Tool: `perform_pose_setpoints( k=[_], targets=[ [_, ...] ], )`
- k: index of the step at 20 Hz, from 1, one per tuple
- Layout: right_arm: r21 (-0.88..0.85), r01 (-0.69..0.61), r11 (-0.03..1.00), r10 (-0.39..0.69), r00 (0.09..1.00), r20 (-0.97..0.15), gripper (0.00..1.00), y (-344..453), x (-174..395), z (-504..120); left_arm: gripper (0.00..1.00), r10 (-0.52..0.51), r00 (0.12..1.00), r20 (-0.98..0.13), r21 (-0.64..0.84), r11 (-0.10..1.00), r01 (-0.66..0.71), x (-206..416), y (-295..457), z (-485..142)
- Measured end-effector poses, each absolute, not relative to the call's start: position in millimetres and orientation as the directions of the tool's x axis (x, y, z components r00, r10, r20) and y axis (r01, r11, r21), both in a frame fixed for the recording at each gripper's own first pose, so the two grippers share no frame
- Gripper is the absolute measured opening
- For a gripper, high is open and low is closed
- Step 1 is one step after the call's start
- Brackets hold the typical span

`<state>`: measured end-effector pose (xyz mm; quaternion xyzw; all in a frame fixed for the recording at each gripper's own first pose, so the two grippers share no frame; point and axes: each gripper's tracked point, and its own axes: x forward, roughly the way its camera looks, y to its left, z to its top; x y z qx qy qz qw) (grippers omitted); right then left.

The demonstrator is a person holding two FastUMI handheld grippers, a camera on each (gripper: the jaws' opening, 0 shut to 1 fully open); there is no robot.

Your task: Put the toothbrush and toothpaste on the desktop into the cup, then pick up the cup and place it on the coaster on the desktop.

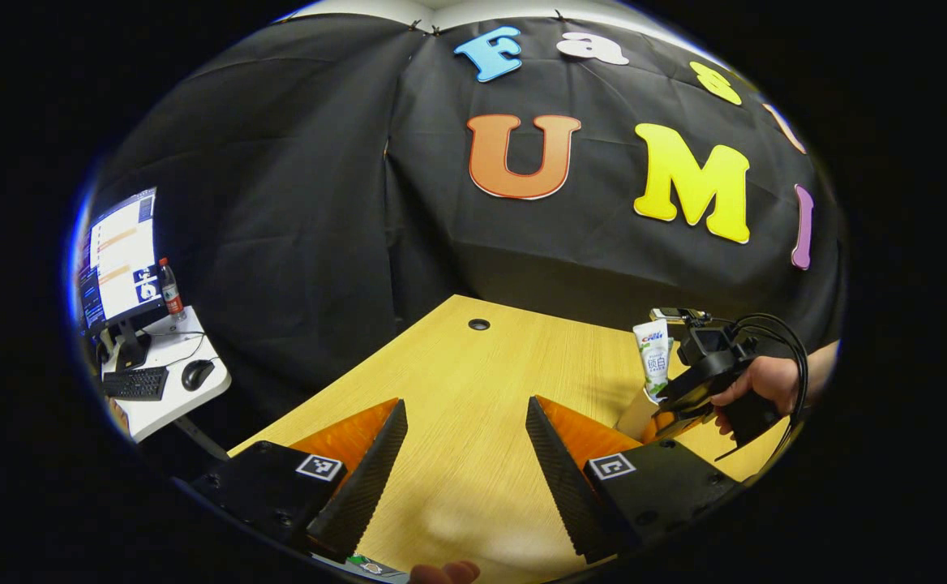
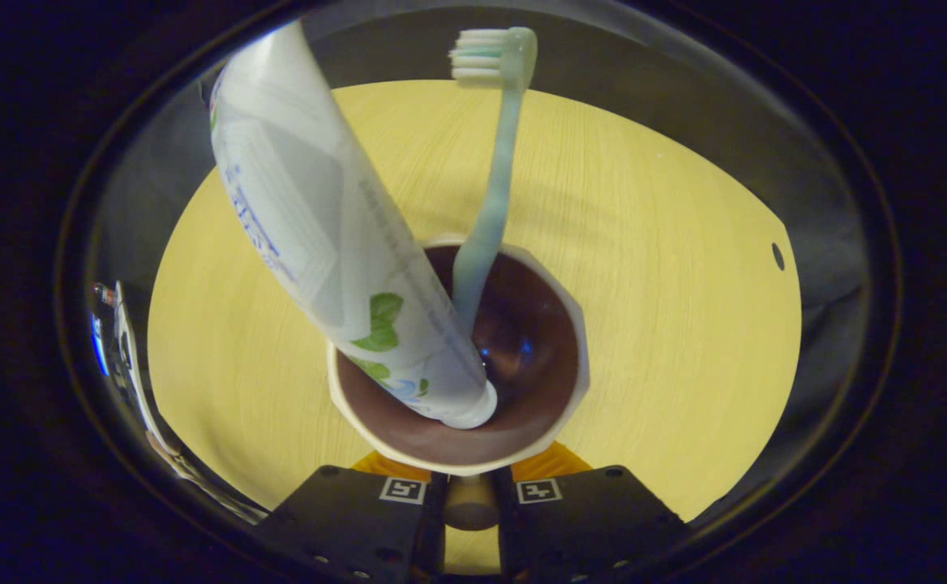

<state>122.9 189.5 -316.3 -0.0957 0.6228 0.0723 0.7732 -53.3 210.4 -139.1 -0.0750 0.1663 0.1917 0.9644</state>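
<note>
Right claw: clenched on the handle of the cup.
Cup: toothpaste and toothbrush held inside, ahead of the claw.
Left claw: released, held over the desk.

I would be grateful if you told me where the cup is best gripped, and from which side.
By its handle, from the side, as the right gripper does: the cup stands upright, and the toothpaste and toothbrush lean out of its mouth.
</note>
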Motion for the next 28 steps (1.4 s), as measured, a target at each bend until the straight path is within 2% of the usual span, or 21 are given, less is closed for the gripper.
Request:
perform_pose_setpoints(
  k=[3, 4, 5, 6, 7, 14, 18, 21, 24, 28],
  targets=[
    [-0.033, -0.213, 0.976, 0.01, 0.197, -0.98, 0.29, 192, 115, -317, 0.94, 0.336, 0.874, -0.351, -0.081, 0.919, -0.386, -51, 208, -138],
    [-0.024, -0.212, 0.977, 0.018, 0.193, -0.981, 0.34, 193, 112, -318, 0.94, 0.33, 0.877, -0.35, -0.079, 0.922, -0.379, -50, 206, -138],
    [-0.015, -0.213, 0.977, 0.027, 0.194, -0.981, 0.57, 193, 109, -316, 0.94, 0.323, 0.88, -0.348, -0.074, 0.926, -0.369, -48, 203, -137],
    [-0.012, -0.21, 0.978, 0.033, 0.208, -0.978, 0.71, 193, 108, -311, 0.94, 0.32, 0.882, -0.345, -0.065, 0.93, -0.363, -47, 201, -136],
    [-0.012, -0.204, 0.979, 0.036, 0.23, -0.973, 0.96, 190, 104, -308, 0.94, 0.31, 0.888, -0.34, -0.059, 0.935, -0.349, -44, 198, -134],
    [0.033, -0.172, 0.985, 0.098, 0.384, -0.918, 0.98, 163, 78, -246, 0.94, 0.199, 0.934, -0.298, -0.052, 0.973, -0.224, -14, 149, -111],
    [-0.031, -0.14, 0.99, 0.053, 0.557, -0.829, 0.97, 108, 71, -192, 0.94, 0.111, 0.965, -0.236, -0.045, 0.991, -0.125, 9, 105, -87],
    [-0.077, -0.104, 0.992, 0.018, 0.702, -0.712, 0.98, 70, 69, -140, 0.94, 0.057, 0.979, -0.198, -0.047, 0.997, -0.067, 27, 74, -64],
    [-0.076, -0.047, 0.996, -0.002, 0.842, -0.54, 0.98, 42, 70, -84, 0.94, 0.03, 0.987, -0.159, -0.054, 0.998, -0.039, 33, 51, -35],
    [-0.073, 0.034, 0.997, -0.053, 0.956, -0.288, 0.96, 9, 56, -12, 0.94, 0.006, 0.996, -0.094, -0.056, 0.998, -0.011, 34, 30, 8]
  ],
)
